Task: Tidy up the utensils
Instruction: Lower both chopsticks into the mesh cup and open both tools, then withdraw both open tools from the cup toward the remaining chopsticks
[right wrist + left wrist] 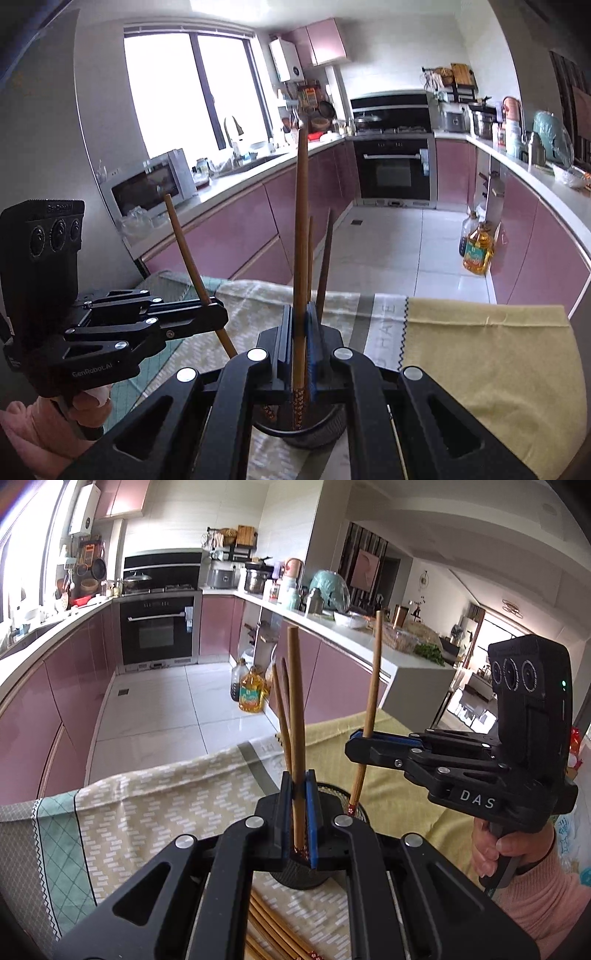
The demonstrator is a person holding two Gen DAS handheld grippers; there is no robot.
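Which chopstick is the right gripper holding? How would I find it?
Start at the yellow tablecloth and find the round black mesh holder standing on it. Four brown chopsticks rise there: two loose ones inside, one pinched by the left gripper, and one chopstick farthest right in the left wrist view. The right gripper clamps that one mid-shaft, its patterned red tip at the rim.

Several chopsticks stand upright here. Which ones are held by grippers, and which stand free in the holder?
Two are held: the left gripper clamps one chopstick, the right gripper another. The two thinner chopsticks behind lean free in the black mesh holder.
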